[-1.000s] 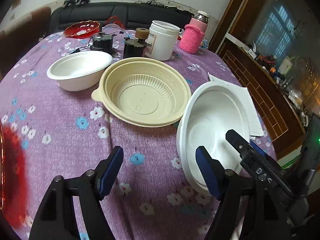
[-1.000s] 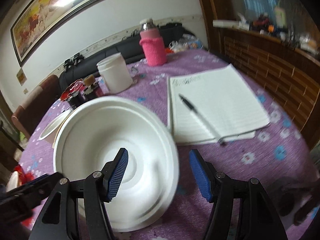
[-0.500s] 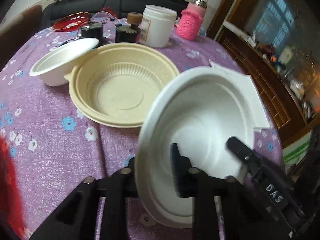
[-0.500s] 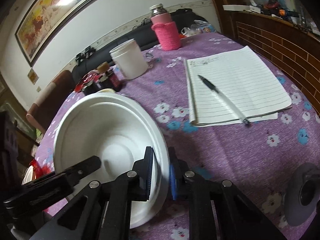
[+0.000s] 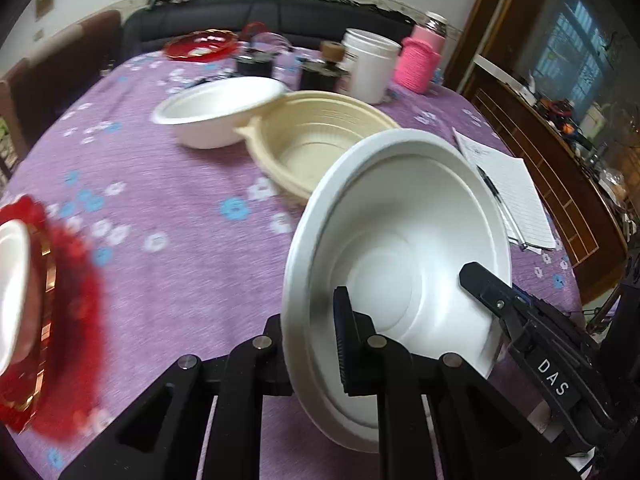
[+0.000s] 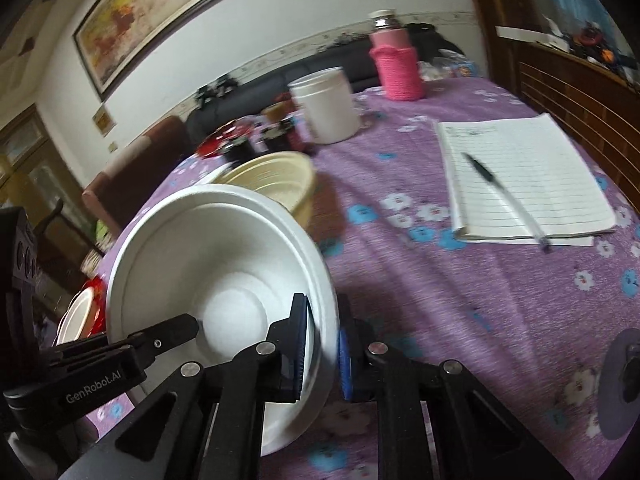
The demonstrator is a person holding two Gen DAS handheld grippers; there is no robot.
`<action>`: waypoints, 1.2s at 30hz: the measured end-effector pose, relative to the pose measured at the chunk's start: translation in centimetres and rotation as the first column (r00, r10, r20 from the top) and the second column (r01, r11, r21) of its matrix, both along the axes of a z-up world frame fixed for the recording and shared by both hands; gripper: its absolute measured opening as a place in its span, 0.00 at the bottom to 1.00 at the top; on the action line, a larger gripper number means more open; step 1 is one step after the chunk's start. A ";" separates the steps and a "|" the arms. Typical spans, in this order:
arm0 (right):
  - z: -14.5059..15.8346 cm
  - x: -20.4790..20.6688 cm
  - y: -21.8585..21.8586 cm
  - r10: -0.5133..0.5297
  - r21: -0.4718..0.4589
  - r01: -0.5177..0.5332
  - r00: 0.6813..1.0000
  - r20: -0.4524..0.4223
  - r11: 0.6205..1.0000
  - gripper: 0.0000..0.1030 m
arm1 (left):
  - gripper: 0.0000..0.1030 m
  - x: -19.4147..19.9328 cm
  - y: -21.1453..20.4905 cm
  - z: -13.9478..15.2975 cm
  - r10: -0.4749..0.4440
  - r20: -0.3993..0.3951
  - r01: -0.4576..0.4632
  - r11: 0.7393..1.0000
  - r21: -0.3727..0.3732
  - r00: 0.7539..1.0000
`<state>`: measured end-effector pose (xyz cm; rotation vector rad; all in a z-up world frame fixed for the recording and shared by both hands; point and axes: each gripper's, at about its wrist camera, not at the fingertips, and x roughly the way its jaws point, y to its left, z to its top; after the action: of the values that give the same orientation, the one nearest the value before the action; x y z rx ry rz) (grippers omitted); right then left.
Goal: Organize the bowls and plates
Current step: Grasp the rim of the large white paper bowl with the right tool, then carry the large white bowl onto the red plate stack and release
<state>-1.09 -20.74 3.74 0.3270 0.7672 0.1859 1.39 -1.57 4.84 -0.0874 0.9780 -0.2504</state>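
Both grippers are shut on the rim of one large white bowl point(image 5: 400, 240), held tilted above the purple flowered tablecloth. My left gripper point(image 5: 316, 340) clamps its left rim; my right gripper point(image 6: 322, 350) clamps its right rim, and the bowl also shows in the right wrist view point(image 6: 224, 280). Beyond it a cream ribbed bowl point(image 5: 320, 136) sits on the table, touching a smaller white bowl point(image 5: 220, 114) at its left. A red plate holding a white dish point(image 5: 36, 300) lies at the near left.
A white jar point(image 5: 372, 66), a pink-sleeved bottle point(image 5: 420, 60), dark small jars point(image 5: 320, 72) and a red dish point(image 5: 200, 44) stand at the back. A lined notepad with a pen point(image 6: 516, 172) lies at the right. A wooden cabinet point(image 6: 580, 92) borders the table's right side.
Both grippers closed on the white bowl's rim and lifted it, tilted, off the cloth and toward the left. The red plate at the left has come further into view.
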 end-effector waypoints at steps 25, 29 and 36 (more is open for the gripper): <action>5.8 -6.1 15.3 0.245 -0.052 -0.244 0.969 0.028 0.968 0.15 | 0.13 -11.0 16.4 4.6 0.232 0.097 -0.208 0.956 -0.206 0.968; 6.4 -6.5 18.6 0.295 -0.065 -0.292 0.955 0.028 0.954 0.15 | 0.13 -12.4 19.5 5.0 0.280 0.118 -0.250 0.943 -0.221 0.953; 8.8 -6.1 23.7 0.370 -0.099 -0.364 0.927 0.051 0.926 0.15 | 0.13 -12.3 24.2 6.3 0.358 0.127 -0.329 0.922 -0.203 0.925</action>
<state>-7.14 3.00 12.56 0.0883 0.7608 0.5140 -10.96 22.64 11.14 -0.3948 0.7601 -0.0176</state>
